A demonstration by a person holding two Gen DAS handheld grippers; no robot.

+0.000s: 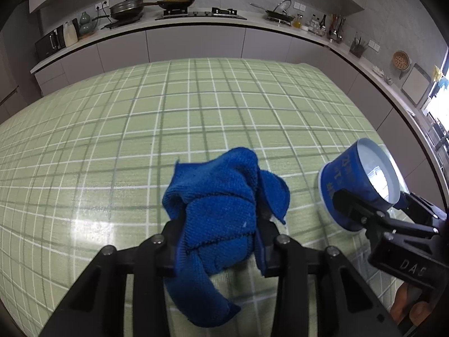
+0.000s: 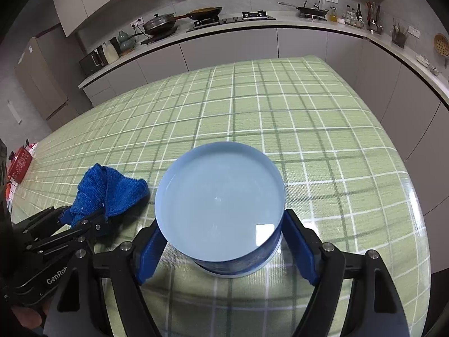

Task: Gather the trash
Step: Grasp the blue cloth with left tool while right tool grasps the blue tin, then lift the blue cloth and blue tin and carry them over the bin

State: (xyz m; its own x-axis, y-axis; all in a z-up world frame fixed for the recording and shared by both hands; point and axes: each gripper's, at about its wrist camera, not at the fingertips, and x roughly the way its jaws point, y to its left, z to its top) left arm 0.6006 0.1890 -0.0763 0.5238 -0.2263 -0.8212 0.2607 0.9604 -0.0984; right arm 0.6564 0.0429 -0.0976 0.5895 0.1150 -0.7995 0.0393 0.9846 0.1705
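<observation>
Kitchen interior: grey cabinet fronts under a pale curved countertop (image 1: 196,24) carrying a lidded dark pan (image 1: 126,8), a frying pan on a gas hob (image 1: 175,2), a green gourd-shaped vase (image 1: 85,22) and a rack of utensils (image 1: 335,28). Foreground: a table covered by a green-and-white checked tablecloth (image 1: 196,106), glossy with window glare. Item one: a crumpled blue knitted cloth (image 1: 221,210), bunched between the black fingers of the left gripper (image 1: 219,241); the jaws are closed narrowly onto the fabric, one loose end hanging below the fingers, the upper folds spilling forward over the tablecloth. In the right wrist view the same cloth (image 2: 108,193) sits just left of the tub, with the left gripper (image 2: 87,219) clamped on it. Item two: a round blue plastic tub with a pale, empty interior (image 2: 221,205), open mouth tilted toward the right wrist camera, its white-rimmed base at the tablecloth. The right gripper (image 2: 224,244) spans it with jaws spread wide, the blue finger pads (image 2: 299,250) set against either side of the tub wall; whether the base rests on the table or is lifted cannot be told. From the left wrist view the tub (image 1: 356,185) leans, printed lettering on its blue side, held at the table's right part by the right gripper (image 1: 364,210). Far left: a red patterned object (image 2: 19,163) at the table edge.
</observation>
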